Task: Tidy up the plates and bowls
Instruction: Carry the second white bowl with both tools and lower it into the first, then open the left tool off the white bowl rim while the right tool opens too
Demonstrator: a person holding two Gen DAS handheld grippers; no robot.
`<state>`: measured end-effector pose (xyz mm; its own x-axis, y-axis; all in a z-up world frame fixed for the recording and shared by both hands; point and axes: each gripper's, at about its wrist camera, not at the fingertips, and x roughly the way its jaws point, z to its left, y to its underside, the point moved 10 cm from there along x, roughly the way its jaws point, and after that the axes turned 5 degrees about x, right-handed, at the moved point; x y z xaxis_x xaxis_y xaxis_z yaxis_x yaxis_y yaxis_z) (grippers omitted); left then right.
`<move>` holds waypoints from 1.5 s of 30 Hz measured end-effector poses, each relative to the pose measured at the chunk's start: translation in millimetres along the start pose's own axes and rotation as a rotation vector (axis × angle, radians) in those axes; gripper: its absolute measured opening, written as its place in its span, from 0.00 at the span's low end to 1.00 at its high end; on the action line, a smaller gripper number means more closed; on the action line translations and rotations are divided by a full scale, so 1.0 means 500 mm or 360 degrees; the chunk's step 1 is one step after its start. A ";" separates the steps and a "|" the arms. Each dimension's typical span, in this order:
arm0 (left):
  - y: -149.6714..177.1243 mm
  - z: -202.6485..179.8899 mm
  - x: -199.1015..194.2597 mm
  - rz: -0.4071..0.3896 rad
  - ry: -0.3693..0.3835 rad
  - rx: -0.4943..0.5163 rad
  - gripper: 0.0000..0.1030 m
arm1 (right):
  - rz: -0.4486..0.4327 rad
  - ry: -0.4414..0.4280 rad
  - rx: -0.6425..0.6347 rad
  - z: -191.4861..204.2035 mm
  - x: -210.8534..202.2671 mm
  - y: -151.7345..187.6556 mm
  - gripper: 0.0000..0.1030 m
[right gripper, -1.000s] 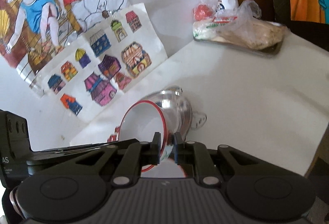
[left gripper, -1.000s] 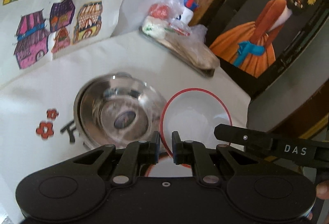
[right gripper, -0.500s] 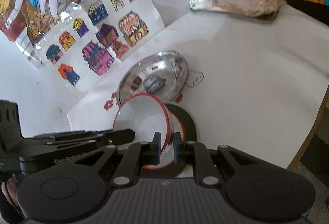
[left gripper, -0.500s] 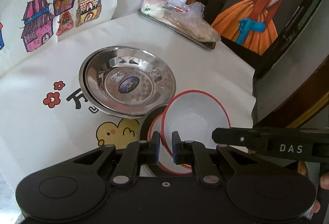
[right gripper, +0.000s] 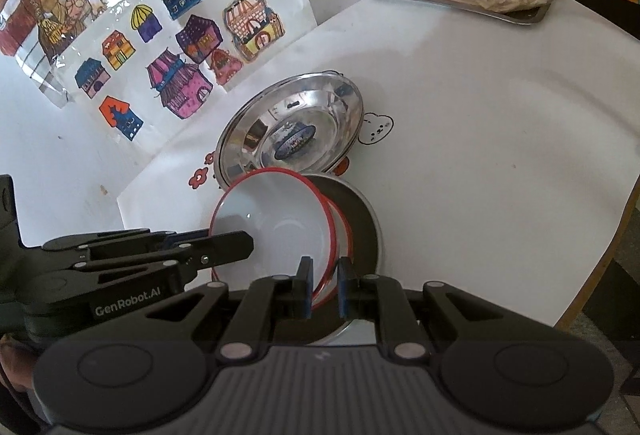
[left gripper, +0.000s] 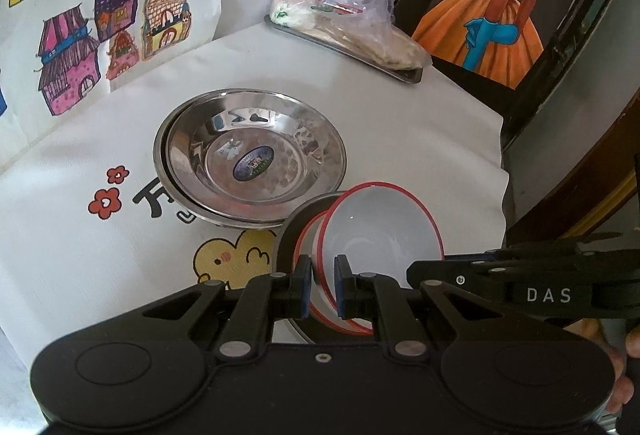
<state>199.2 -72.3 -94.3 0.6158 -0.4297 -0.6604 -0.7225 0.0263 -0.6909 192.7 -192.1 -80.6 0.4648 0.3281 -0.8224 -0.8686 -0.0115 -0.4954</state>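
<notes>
**Red-rimmed bowl held by two claws over a dark pan**

- Bowl [left gripper: 380,231]: white, red rim, tilted, sitting partly inside a second red-rimmed bowl [left gripper: 306,247]. Both lie in the pan [right gripper: 362,219].
- Left claw [left gripper: 322,285]: pinching the bowl's near rim, one pad inside, one outside.
- Right claw [right gripper: 323,289]: pinching the rim on the opposite side, pads nearly together.
- Pan: dark inside, metal edge, on the worktop [right gripper: 480,139].
- Steel plates [left gripper: 256,159]: two stacked, just behind the pan, its rim at their edge.
- Tray [left gripper: 352,47]: far behind the pan, at the worktop's back edge, carrying bagged food.
- House drawings [left gripper: 100,7]: on the wall, left of the tray.
</notes>
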 end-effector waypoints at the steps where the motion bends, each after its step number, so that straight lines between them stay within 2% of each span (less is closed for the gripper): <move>1: -0.001 -0.001 0.000 -0.0001 -0.0004 0.0007 0.12 | 0.0005 0.0005 -0.0005 0.001 0.001 -0.001 0.13; 13: 0.002 -0.013 -0.002 0.0004 -0.0107 0.0201 0.12 | 0.0064 0.0029 -0.0037 0.009 0.002 0.001 0.14; 23: 0.008 -0.026 0.014 0.0074 -0.0173 0.0387 0.12 | 0.0129 0.0050 -0.0039 0.005 0.010 0.003 0.14; 30: 0.004 -0.031 0.023 0.0148 -0.0186 0.0506 0.13 | 0.0204 0.0131 -0.0109 0.016 0.018 0.002 0.16; 35: 0.000 -0.025 0.027 0.0208 -0.0135 0.0498 0.14 | 0.0226 0.0155 -0.0116 0.016 0.019 -0.001 0.16; 37: 0.000 -0.024 0.028 0.0217 -0.0123 0.0495 0.14 | 0.0222 0.0167 -0.0109 0.012 0.020 -0.003 0.20; 45: 0.006 -0.021 0.035 0.0242 -0.0073 0.0446 0.17 | 0.0203 0.0134 -0.0120 0.010 0.021 -0.002 0.24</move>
<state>204.6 -89.0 -104.6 0.5255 -0.3610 -0.7704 -0.6967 0.3373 -0.6332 197.4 -183.9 -87.2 0.3673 0.2389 -0.8989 -0.9075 -0.1198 -0.4027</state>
